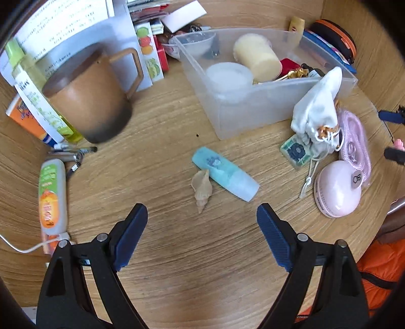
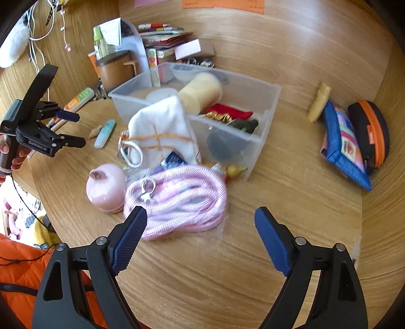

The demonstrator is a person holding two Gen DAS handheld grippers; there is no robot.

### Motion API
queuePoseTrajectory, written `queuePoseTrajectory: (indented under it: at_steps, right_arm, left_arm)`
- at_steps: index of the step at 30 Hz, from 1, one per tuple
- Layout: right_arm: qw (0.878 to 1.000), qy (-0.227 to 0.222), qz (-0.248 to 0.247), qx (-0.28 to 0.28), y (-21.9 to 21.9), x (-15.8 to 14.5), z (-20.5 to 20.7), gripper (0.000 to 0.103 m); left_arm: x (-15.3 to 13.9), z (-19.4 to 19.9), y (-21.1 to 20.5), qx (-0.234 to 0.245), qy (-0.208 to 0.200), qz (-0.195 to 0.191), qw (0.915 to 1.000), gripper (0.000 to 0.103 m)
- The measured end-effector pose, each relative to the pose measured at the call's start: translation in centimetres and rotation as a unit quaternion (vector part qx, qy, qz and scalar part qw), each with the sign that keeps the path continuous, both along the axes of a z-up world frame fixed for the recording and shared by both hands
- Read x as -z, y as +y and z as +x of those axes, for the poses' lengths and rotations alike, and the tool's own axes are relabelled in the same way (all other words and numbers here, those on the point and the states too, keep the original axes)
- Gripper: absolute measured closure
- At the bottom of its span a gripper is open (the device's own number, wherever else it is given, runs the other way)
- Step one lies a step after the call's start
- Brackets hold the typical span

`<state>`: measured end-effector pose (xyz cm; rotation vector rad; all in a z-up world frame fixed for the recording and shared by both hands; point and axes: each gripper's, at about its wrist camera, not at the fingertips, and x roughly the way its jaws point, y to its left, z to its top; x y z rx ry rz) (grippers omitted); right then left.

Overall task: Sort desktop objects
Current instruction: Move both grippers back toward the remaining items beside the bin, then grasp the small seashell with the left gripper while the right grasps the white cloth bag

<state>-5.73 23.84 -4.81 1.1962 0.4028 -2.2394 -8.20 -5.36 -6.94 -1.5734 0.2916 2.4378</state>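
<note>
While both grippers are held with jaws spread wide and empty, the left gripper (image 1: pixel 202 220) is aimed at the shell (image 1: pixel 201 188) at frame centre (touching the blue tube (image 1: pixel 225 173)). The right gripper (image 2: pixel 201 222) is poised over the pink cord (image 2: pixel 177 200). Lowering, closing and carrying to the clear bin (image 1: pixel 253 111) are judged next.

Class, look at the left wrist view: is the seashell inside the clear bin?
No, the seashell lies on the desk outside the bin.

We see a pale wooden counter (image 1: pixel 164 121) backed by a matching wooden wall (image 2: pixel 278 38). Orange paper (image 2: pixel 222 3) is stuck along the wall's top, white cables (image 2: pixel 33 27) hang at far left, and an orange quilted jacket (image 2: pixel 22 268) shows beside the counter's near edge.
</note>
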Motion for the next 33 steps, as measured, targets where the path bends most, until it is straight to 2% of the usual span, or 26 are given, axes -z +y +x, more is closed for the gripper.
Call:
queuePoseTrajectory:
  at_steps: [1,3,8,11,14,20,29,31,33]
  right_arm:
    - [1.0,-0.005,-0.002,-0.004,-0.2,0.3,0.1,0.017]
    - [1.0,-0.013,-0.002,-0.011,-0.8,0.9,0.2,0.017]
    - [0.999,-0.028,0.005,-0.027,-2.4,2.3,0.7,0.017]
    - [0.999,-0.017,0.019,-0.037,-3.5,2.6,1.2,0.017]
    - [0.998,0.003,0.047,-0.037,-4.4,3.1,1.3,0.017]
    - [0.996,0.027,0.082,-0.038,-5.7,3.9,0.9,0.016]
    - [0.993,0.035,0.104,-0.039,-6.1,4.0,0.2,0.014]
    - [0.994,0.029,0.094,-0.037,-5.6,3.4,0.5,0.014]
    - [0.995,0.032,0.087,-0.029,-4.9,2.8,0.7,0.014]
  left_arm:
    - [0.2,0.0,-0.1,-0.005,-0.003,0.004,1.0,0.016]
    - [0.6,-0.1,-0.4,-0.018,-0.006,0.004,0.9998,0.03]
    - [0.9,0.3,-0.5,-0.019,-0.005,0.004,0.9998,0.039]
    - [0.9,0.5,-0.3,-0.017,-0.004,0.008,0.9998,0.043]
    - [1.1,0.6,-0.1,-0.014,-0.004,0.003,0.9999,0.052]
    - [0.8,0.8,-0.4,-0.016,0.006,0.003,0.9999,0.053]
    - [0.4,0.1,-0.8,-0.02,0.015,0.016,0.9996,0.053]
    - [0.3,0.0,-0.7,-0.016,0.017,0.019,0.9995,0.057]
    - [0.4,0.0,-0.6,-0.008,0.016,0.024,0.9996,0.066]
